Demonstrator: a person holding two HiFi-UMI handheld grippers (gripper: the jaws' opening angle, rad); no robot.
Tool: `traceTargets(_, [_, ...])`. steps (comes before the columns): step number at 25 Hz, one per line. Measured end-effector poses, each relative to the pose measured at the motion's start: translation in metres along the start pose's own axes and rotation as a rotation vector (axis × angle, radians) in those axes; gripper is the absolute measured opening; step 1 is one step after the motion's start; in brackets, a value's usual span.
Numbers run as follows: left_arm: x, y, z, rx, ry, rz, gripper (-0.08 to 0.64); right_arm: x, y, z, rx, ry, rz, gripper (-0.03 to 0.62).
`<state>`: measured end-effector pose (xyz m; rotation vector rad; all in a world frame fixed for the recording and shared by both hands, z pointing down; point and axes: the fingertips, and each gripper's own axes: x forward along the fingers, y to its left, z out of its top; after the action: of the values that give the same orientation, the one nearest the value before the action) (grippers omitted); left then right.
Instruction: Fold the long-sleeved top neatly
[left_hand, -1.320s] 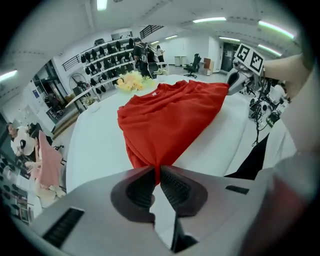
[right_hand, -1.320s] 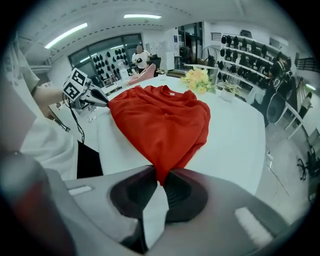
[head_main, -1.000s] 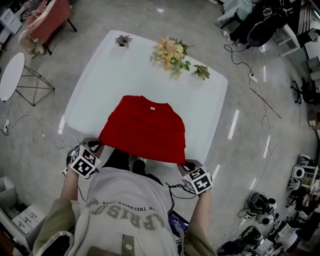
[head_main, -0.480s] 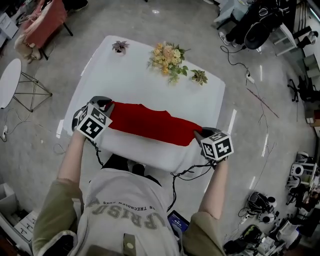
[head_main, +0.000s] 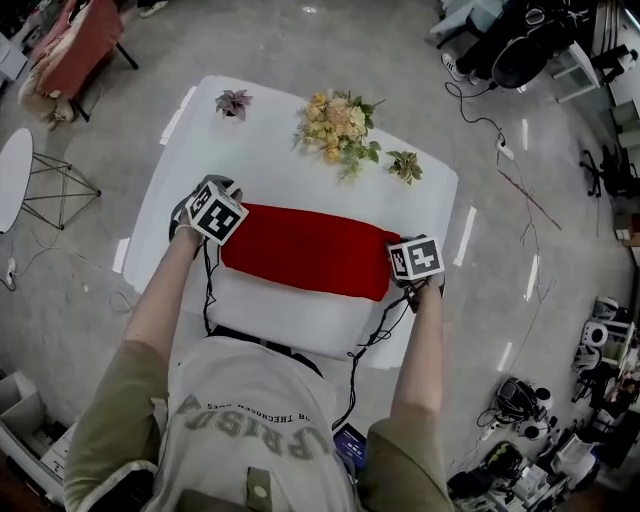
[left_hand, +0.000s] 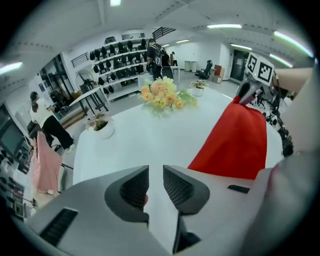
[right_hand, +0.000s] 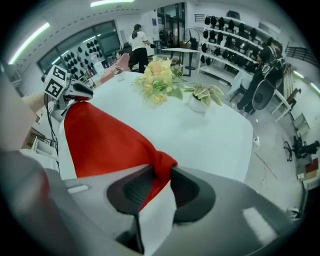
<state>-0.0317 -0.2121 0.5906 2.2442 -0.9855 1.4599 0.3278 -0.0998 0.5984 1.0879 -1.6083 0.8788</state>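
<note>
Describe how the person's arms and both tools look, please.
The left tool and right tool are grey with dark ribbed pads. Each bears a white cube with black square markers and trails a black cable. Olive sleeves cover the upper arms.

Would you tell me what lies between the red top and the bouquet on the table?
Only bare white table; the head view shows nothing between the top and bouquet.

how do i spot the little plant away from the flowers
Find the white table with the red top on it. At its far left corner stands a small pot plant, away from the bouquet. Its leaves are purplish, while the other small plant's are green.
</note>
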Motion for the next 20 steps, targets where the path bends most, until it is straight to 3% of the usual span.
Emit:
traceTargets(4, [-0.024,0.016,-0.001,-0.058,-0.088,-0.014,0.129,-0.020,-0.002,0.003,0.041,-0.137,0.043,0.331])
traceTargets(6, [-0.049,-0.001,-0.003,-0.026,-0.137,-0.095,0.182,-0.043,0.016,0.005,-0.018,-0.227,0.102,0.341])
traceTargets(8, [-0.069,-0.044,-0.010,0.084,-0.143,-0.217,0.276,-0.059,0.048,0.000,-0.135,-0.264,0.156,0.342])
traceTargets(10, [-0.071,-0.088,-0.028,0.237,-0.080,-0.295,0.340,-0.055,0.080,-0.014,-0.265,-0.212,0.194,0.344])
traceTargets(13, [-0.049,-0.110,-0.066,0.394,0.056,-0.279,0.373,-0.025,0.100,-0.047,-0.407,-0.027,0.188,0.376])
traceTargets(16, [-0.031,-0.108,-0.083,0.404,0.092,-0.270,0.378,-0.003,0.096,-0.067,-0.440,0.058,0.177,0.376])
traceTargets(20, [-0.017,-0.106,-0.091,0.318,0.102,-0.326,0.388,0.012,0.092,-0.071,-0.449,0.065,0.189,0.376])
